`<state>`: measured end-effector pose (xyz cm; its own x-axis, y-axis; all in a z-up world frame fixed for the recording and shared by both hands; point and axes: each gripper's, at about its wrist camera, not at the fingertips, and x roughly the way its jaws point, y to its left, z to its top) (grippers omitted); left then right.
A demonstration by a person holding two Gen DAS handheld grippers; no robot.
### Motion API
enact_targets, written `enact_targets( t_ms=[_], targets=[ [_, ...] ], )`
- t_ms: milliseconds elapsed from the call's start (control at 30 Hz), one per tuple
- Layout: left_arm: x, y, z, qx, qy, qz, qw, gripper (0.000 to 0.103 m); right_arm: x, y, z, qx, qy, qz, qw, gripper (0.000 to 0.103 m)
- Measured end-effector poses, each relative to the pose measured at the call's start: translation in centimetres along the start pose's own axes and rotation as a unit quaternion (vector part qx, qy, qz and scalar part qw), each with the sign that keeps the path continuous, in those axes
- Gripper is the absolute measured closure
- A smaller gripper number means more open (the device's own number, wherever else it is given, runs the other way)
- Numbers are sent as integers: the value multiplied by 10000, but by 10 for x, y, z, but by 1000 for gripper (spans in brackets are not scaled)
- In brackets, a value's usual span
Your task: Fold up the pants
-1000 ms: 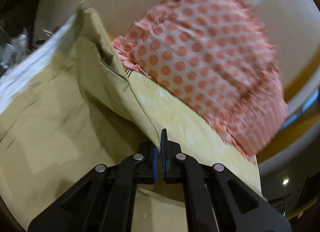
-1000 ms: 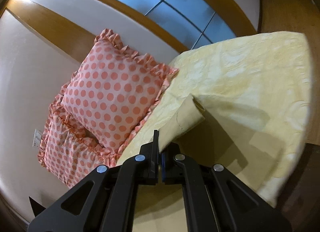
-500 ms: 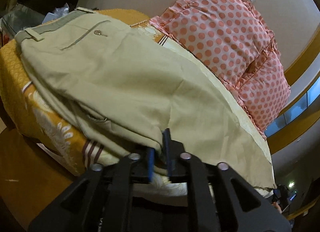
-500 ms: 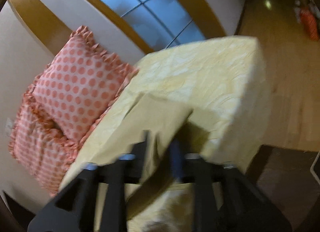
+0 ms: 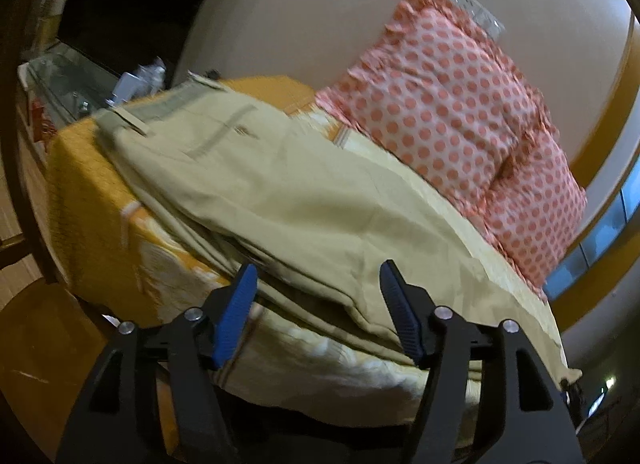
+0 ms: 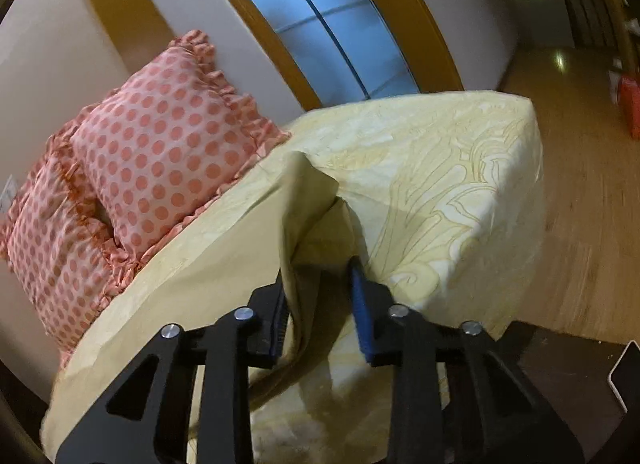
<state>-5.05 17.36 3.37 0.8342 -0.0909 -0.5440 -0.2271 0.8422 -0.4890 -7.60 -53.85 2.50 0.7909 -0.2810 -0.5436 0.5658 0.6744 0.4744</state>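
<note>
Left gripper [image 5: 316,284] is sitting at the near edge of the bed [image 5: 92,199], fingers spread wide, nothing between them. The pants [image 5: 280,183] are lying flat across the bed just beyond the tips, running from 6 o'clock out to the waistband at 10 o'clock, back pocket facing up. One long edge is overhanging the bed's side at 7 o'clock.

Right gripper [image 6: 320,288] is working at the leg end of the pants [image 6: 312,199]. Fingers are partly open with a raised fold of cloth hanging between them; cloth is touching the left finger, and I can't tell if the right one is making contact. Looks like a loose drape, not a firm pinch.

Risks, my read:
- Leg end is tenting up, not lying flat. If the right fingers are letting go here, the fold is likely collapsing crooked and the crease is coming out skewed.
- The edge hanging over the bed's side could be dragging the pants toward the floor [image 6: 580,191].
- Bedspread is nearly the same colour as the pants, so a re-grip could be catching the cover too.

Farther out, two spotted pillows [image 5: 448,111] are leaning on the wall at 1 o'clock, clear of the pants.

Containers: none visible. Clutter at 10 o'clock behind the bed is too blurred to identify.
</note>
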Motion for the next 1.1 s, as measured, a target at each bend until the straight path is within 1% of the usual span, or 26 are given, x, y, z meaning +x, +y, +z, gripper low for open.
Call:
enact_targets(
  t_ms=[33, 67, 200, 300, 400, 467, 500, 533, 600, 633, 667, 700, 767, 800, 833, 867, 900, 933, 967, 1033, 1100],
  targets=[
    [-2, 3, 2, -47, -57, 19, 10000, 36, 1, 1, -3, -41, -8, 89, 10000, 93],
    [-4, 7, 3, -82, -100, 34, 9999, 35, 4, 2, -5, -79, 20, 113, 9999, 96],
    [-7, 24, 10, -259, -201, 132, 9994, 32, 7, 15, 0, -376, -92, 109, 9992, 97],
    [-5, 34, 13, -387, -234, 110, 9989, 28, -2, 58, 9, -744, -163, 591, 9953, 97],
    [-1, 44, 14, -544, -197, -23, 9983, 26, -14, 134, 4, -1336, -79, 1521, 9793, 97],
    [1, 48, 16, -645, -172, -59, 9978, 25, -21, 198, -15, -1755, 154, 2341, 9561, 97],
    [2, 49, 16, -690, -169, -70, 9974, 24, -23, 219, -24, -1859, 278, 2621, 9466, 97],
    [3, 50, 17, -728, -177, -75, 9972, 23, -24, 252, -43, -2036, 549, 3048, 9288, 97],
    [4, 53, 19, -762, -236, -86, 9968, 21, -25, 297, -77, -2324, 992, 3568, 8994, 97],
    [5, 54, 20, -769, -256, -40, 9967, 20, -25, 322, -103, -2530, 1314, 3838, 8783, 97],
    [5, 55, 22, -776, -271, -32, 9966, 19, -25, 344, -131, -2806, 1623, 3993, 8576, 97],
    [5, 56, 24, -793, -298, -36, 9964, 18, -26, 362, -160, -3137, 1943, 4057, 8362, 97],
    [7, 58, 27, -827, -322, -35, 9961, 15, -27, 382, -201, -3661, 2452, 4032, 8021, 95],
    [8, 59, 30, -840, -314, -20, 9960, 13, -29, 386, -218, -3847, 2675, 4016, 7869, 84],
    [9, 61, 31, -864, -316, -6, 9958, 13, -31, 387, -232, -3964, 2920, 3991, 7736, 75],
    [12, 64, 34, -904, -308, 15, 9954, 13, -34, 384, -238, -3976, 3054, 3968, 7689, 52],
    [14, 66, 36, -938, -294, 34, 9951, 13, -37, 379, -236, -3889, 3075, 4021, 7698, 30],
    [16, 69, 37, -973, -261, 58, 9949, 13, -42, 373, -232, -3790, 3021, 4092, 7730, 23],
    [19, 72, 39, -1034, -236, 68, 9943, 13, -47, 369, -224, -3651, 2912, 4199, 7782, 19],
    [21, 74, 43, -1075, -284, 121, 9937, 12, -52, 359, -204, -3392, 2731, 4343, 7885, 18],
    [23, 77, 46, -1128, -299, 142, 9931, 12, -52, 351, -186, -3230, 2618, 4325, 8000, 16]
  ],
)
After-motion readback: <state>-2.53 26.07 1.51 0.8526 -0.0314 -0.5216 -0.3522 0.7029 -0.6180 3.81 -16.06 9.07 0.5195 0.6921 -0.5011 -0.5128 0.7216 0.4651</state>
